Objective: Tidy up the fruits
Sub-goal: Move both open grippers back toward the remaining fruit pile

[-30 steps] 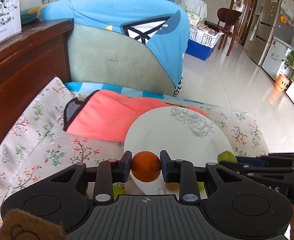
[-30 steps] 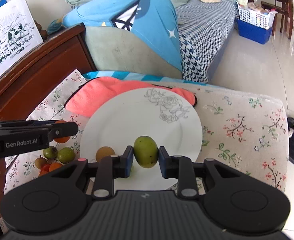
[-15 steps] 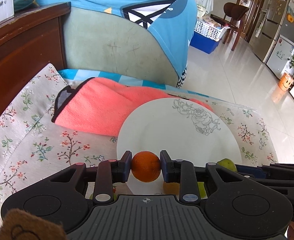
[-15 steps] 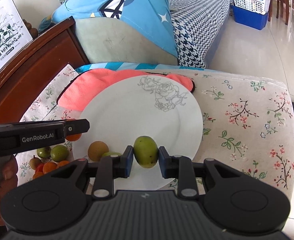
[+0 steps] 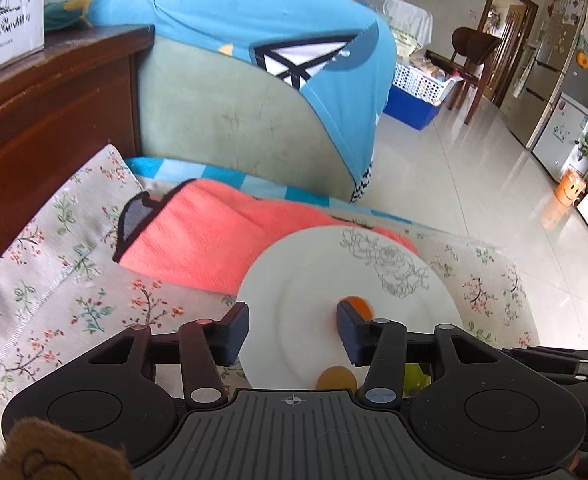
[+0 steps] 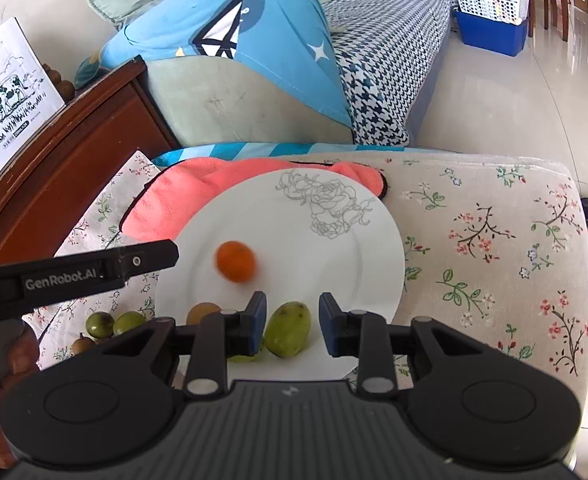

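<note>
From the left wrist, the left tongs [image 5: 292,330] stand spread wide and empty over the white plate [image 5: 294,280], with the blurred orange [image 5: 359,306] peeking past the right finger at about 2 o'clock. From the right wrist, the right tongs [image 6: 292,322] gape apart, the green fruit [image 6: 288,329] lying loose between them on the plate's [image 6: 333,264] near rim; the orange [image 6: 236,261] sits at 10 o'clock from it, and more small fruits [image 6: 114,323] lie off the plate at 9 o'clock.
</note>
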